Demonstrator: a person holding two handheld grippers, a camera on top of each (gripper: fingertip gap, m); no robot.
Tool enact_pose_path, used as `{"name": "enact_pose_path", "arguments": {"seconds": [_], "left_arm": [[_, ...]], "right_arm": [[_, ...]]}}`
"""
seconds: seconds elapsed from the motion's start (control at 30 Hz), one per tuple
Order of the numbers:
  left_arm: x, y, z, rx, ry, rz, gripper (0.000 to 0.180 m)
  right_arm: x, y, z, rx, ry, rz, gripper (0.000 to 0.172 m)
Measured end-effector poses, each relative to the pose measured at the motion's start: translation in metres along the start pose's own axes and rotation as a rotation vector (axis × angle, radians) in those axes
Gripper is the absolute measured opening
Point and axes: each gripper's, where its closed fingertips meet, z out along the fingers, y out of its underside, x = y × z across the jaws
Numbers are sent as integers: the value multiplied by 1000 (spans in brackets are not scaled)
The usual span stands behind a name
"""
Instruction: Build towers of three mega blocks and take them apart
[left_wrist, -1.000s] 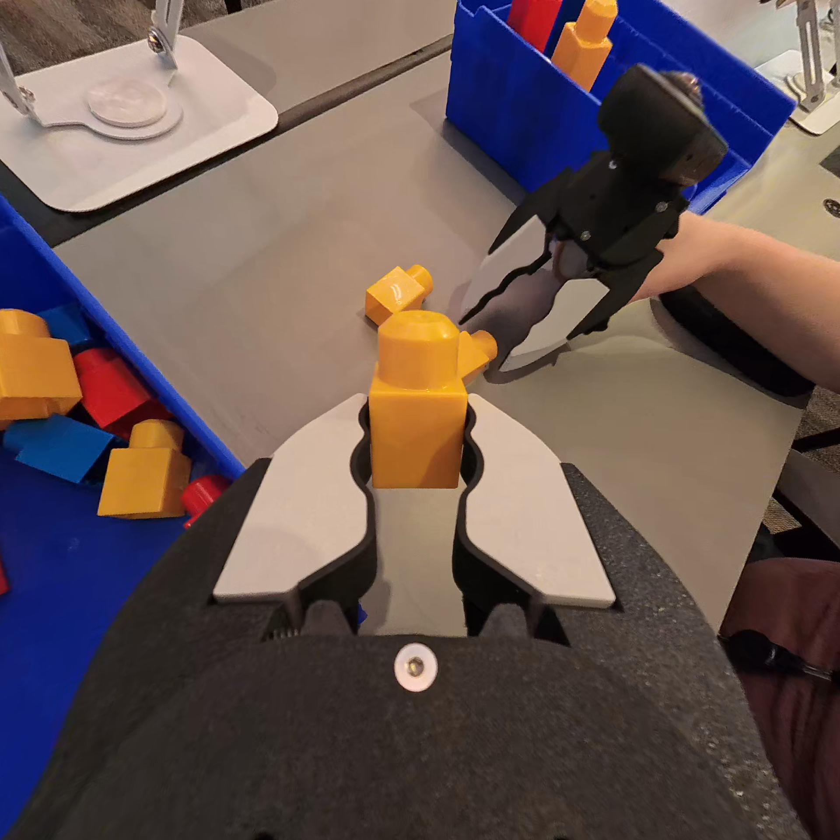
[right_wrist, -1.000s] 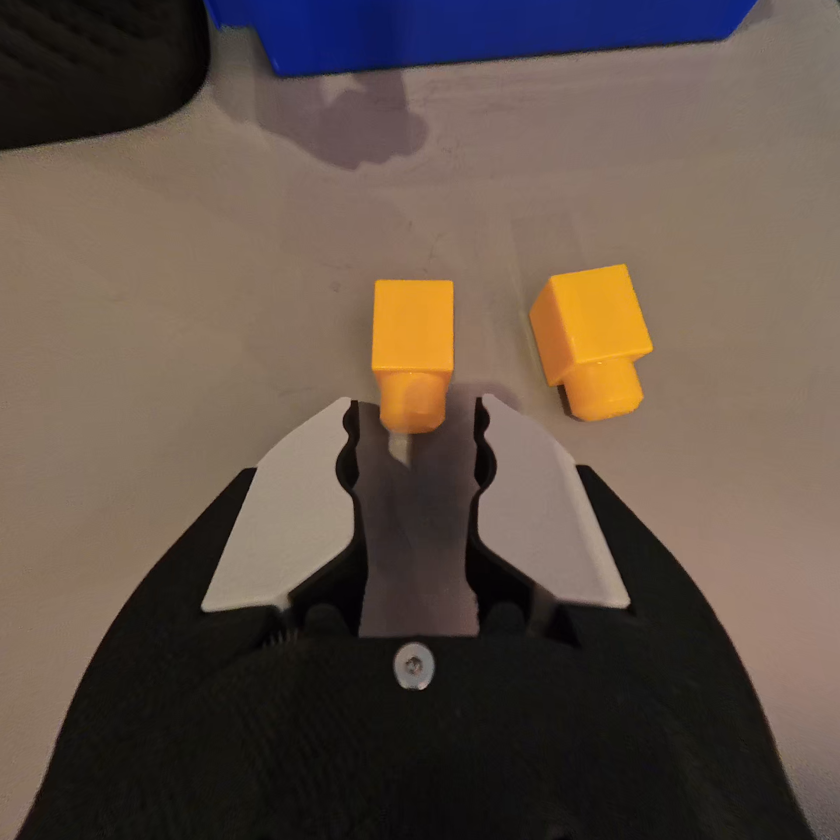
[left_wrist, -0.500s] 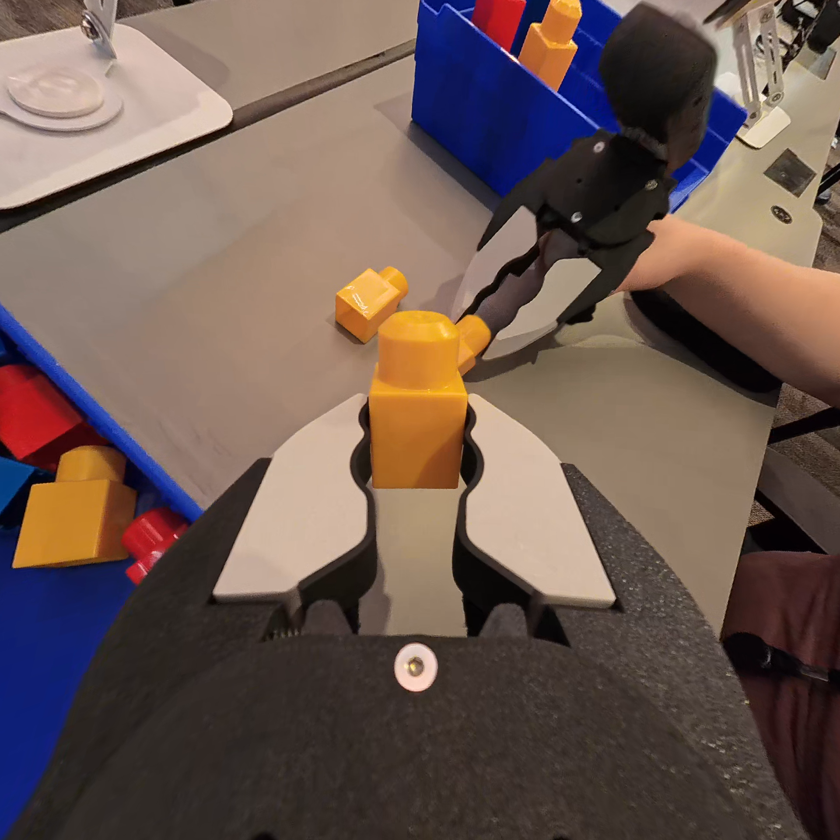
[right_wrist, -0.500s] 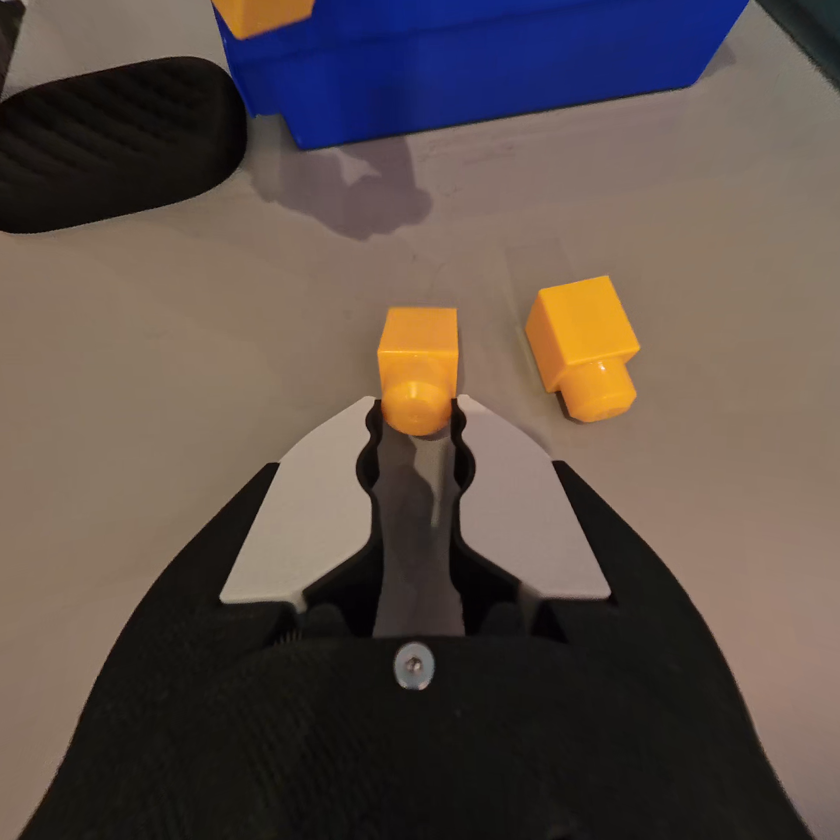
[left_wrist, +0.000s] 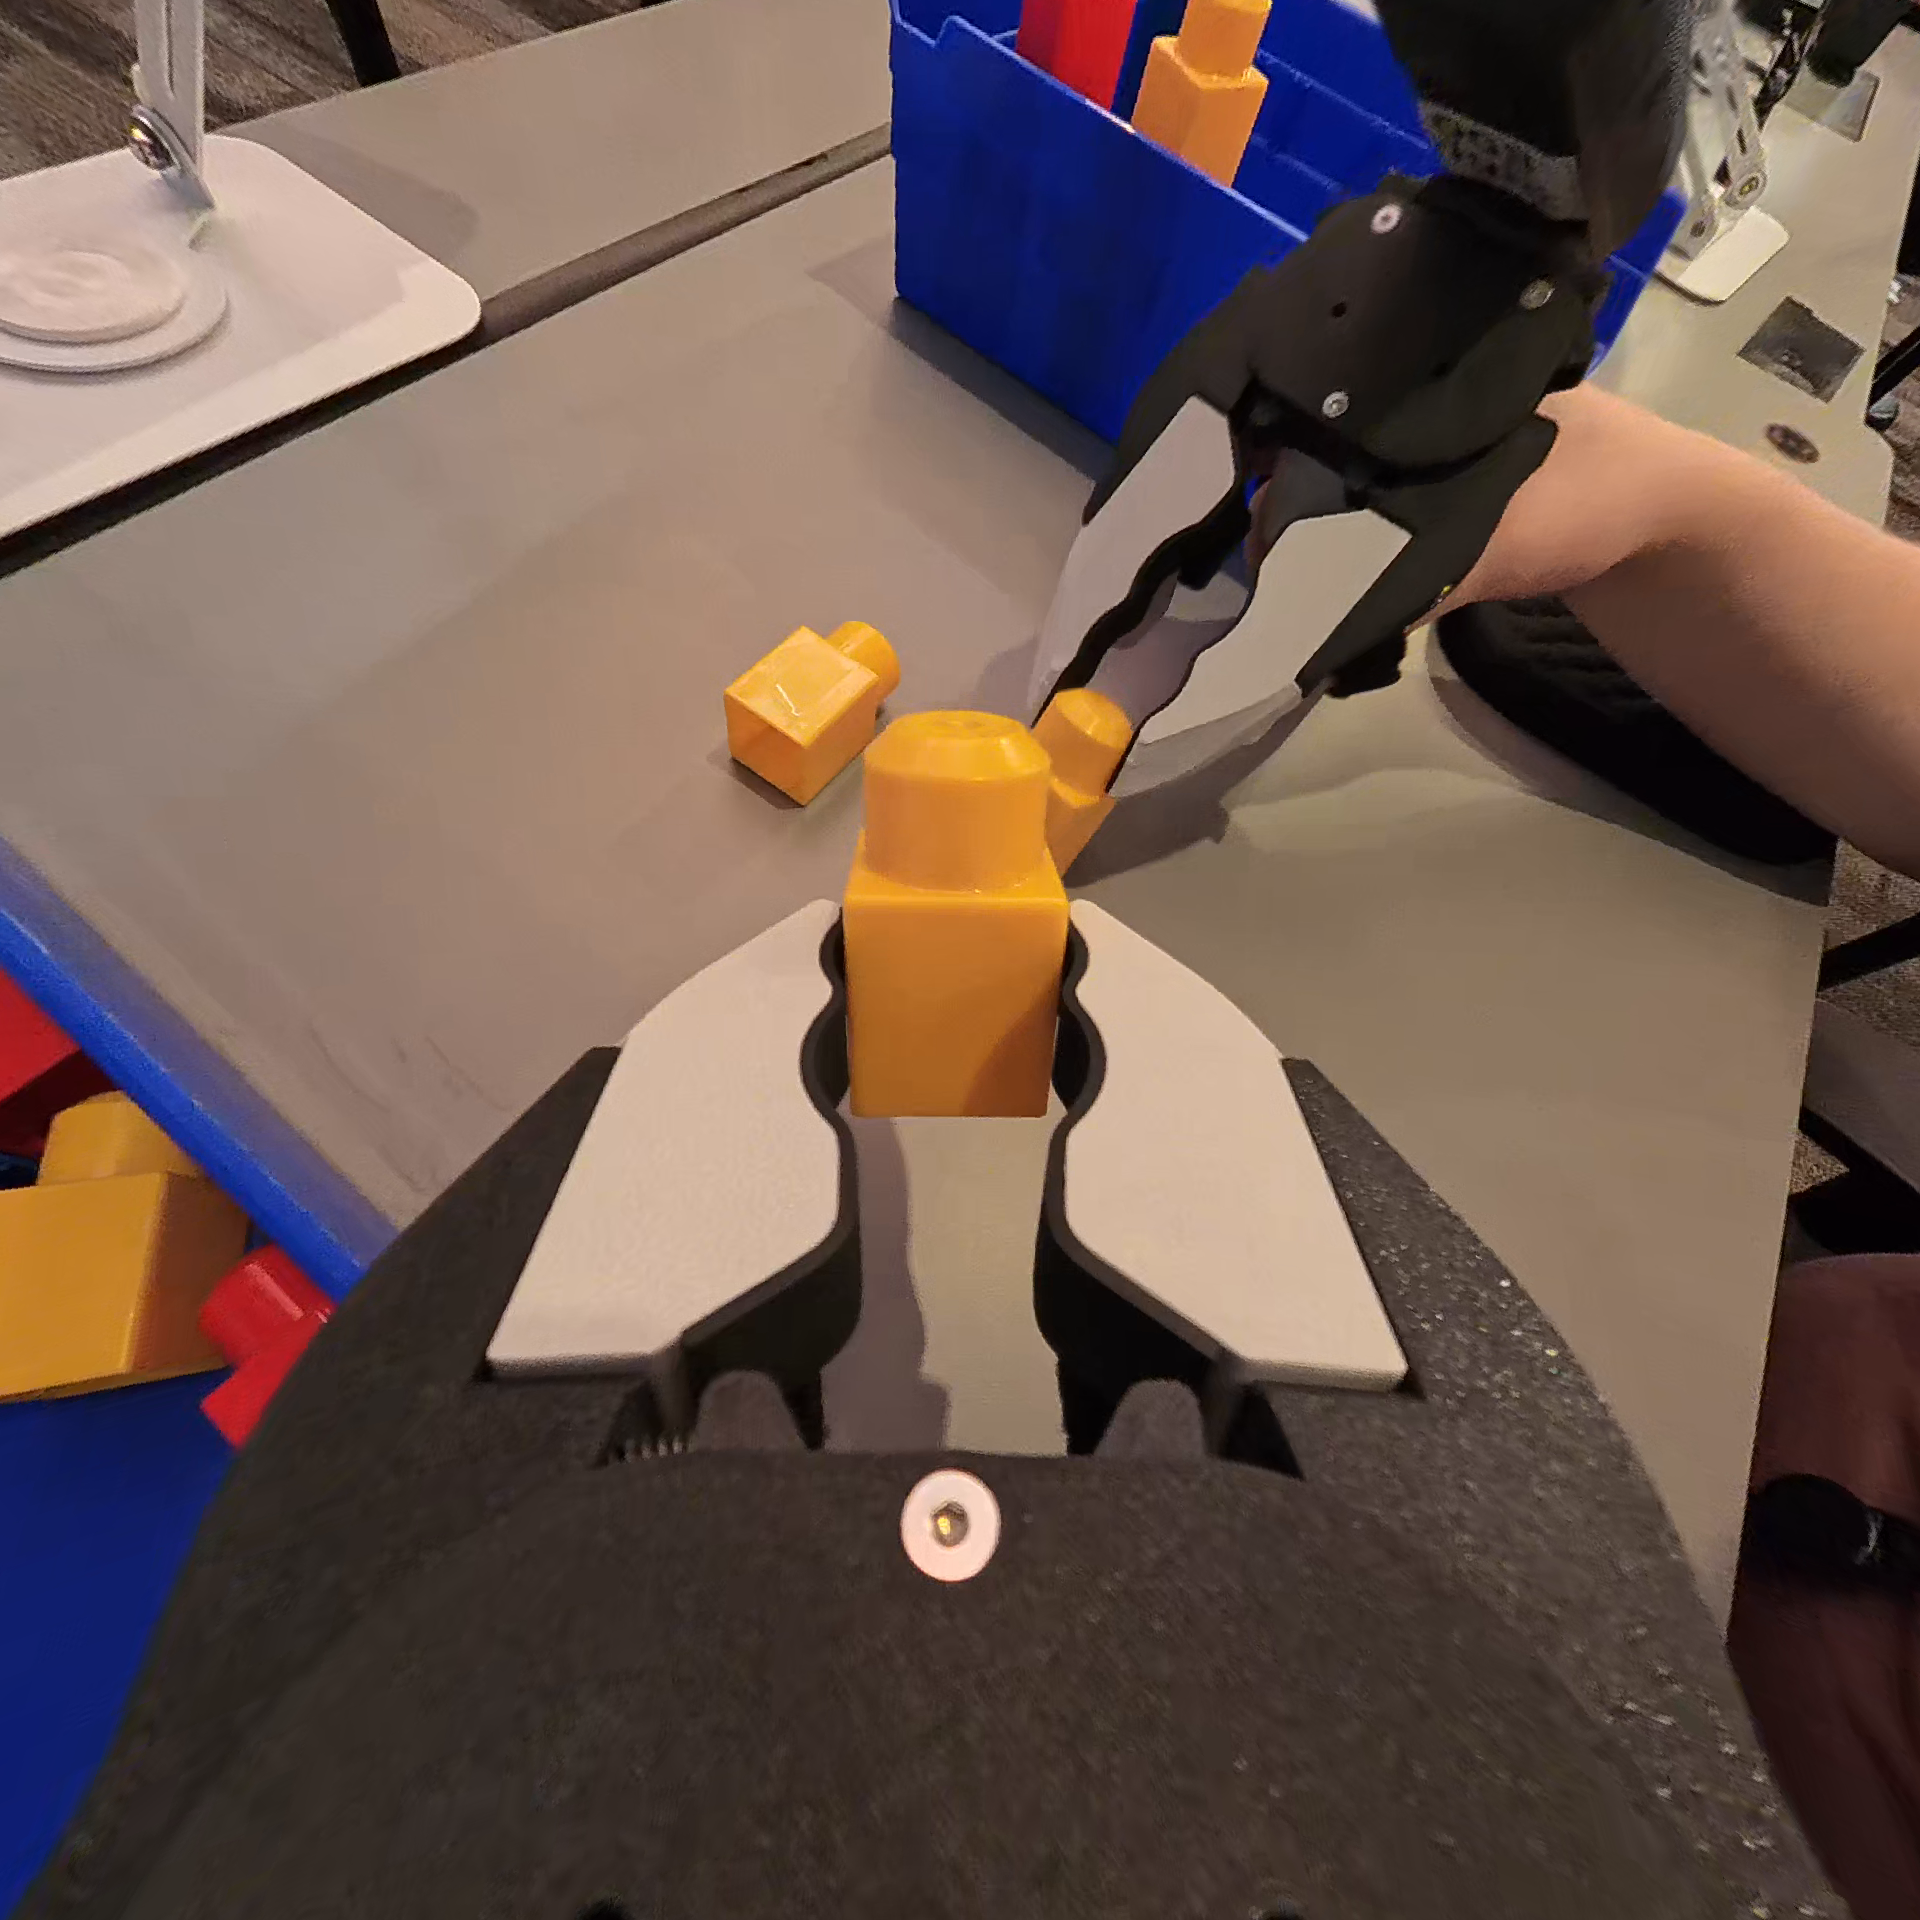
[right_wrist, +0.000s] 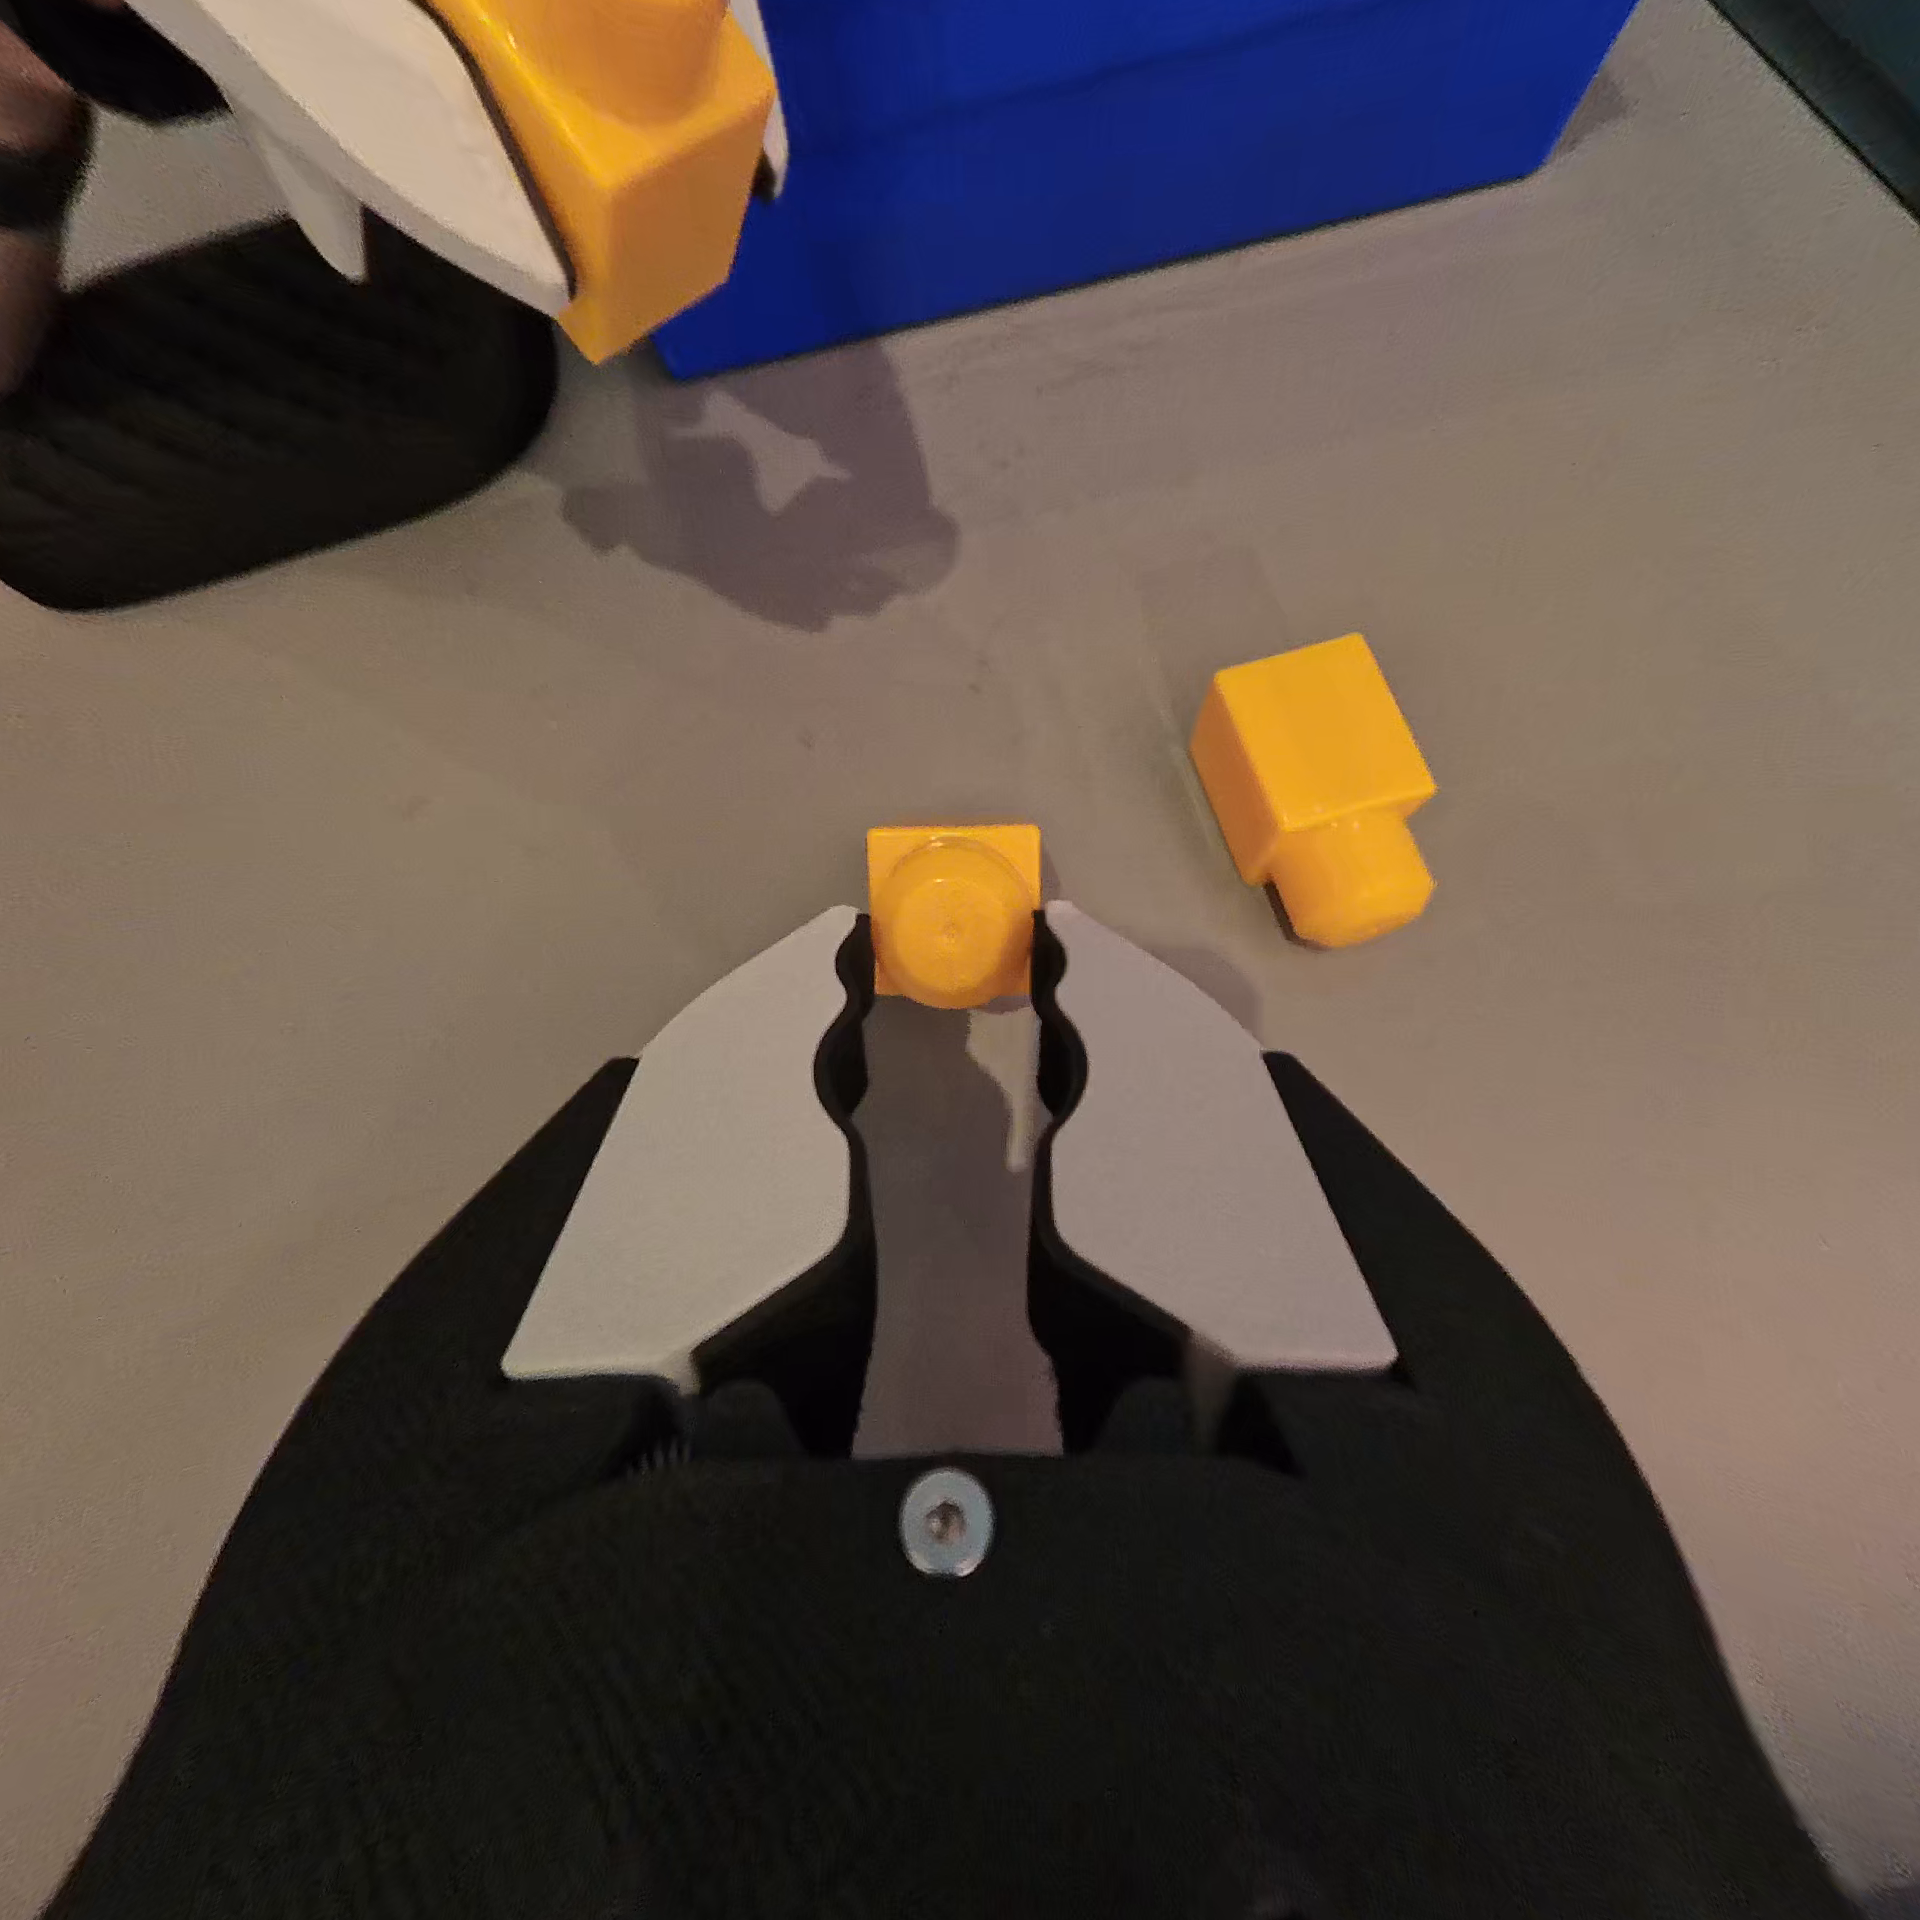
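No tower yet: left gripper (left_wrist: 951, 914) and right gripper (right_wrist: 951, 914) each clamped one yellow block (left_wrist: 951, 997), third block (right_wrist: 1311, 769) loose on the bench (left_wrist: 520, 623).

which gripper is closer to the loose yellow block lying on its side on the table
Right. The right gripper, jaws closed on another yellow block's stud, sits just beside the loose yellow block. The left gripper, holding its own yellow block upright, is farther back.

loose block (right_wrist: 1314, 774) right of gripped block (right_wrist: 951, 909)
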Motion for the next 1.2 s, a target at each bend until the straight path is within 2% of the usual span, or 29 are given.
{"name": "enact_pose_path", "arguments": {"seconds": [0.17,0.23,0.4,0.57,0.7,0.8,0.9,1.03,1.1,1.2], "left_arm": [[-1,2,-2,14,10,-4,36],[0,2,-3,18,10,-1,36],[4,2,-3,19,16,22,36],[7,2,-3,35,32,35,36],[8,-1,-5,60,42,36,36],[11,-8,-7,102,82,15,36],[18,-20,-14,163,157,-19,36],[31,-44,-28,229,268,-56,36],[39,-56,-30,225,313,-44,36],[52,-79,-24,207,342,1,36]], "right_arm": [[2,-2,15,89,12,-8,51],[-2,0,21,76,0,-59,49],[-10,-8,32,120,-10,-185,57],[-11,-12,36,148,-85,-187,55],[-8,-9,38,116,-87,-181,37],[-7,-8,35,108,-84,-174,37],[-11,-39,10,245,-107,-73,37],[-10,-119,-72,531,-81,3,37],[-21,-150,-108,608,-200,60,37],[-30,-182,-142,687,-348,125,37]]}}
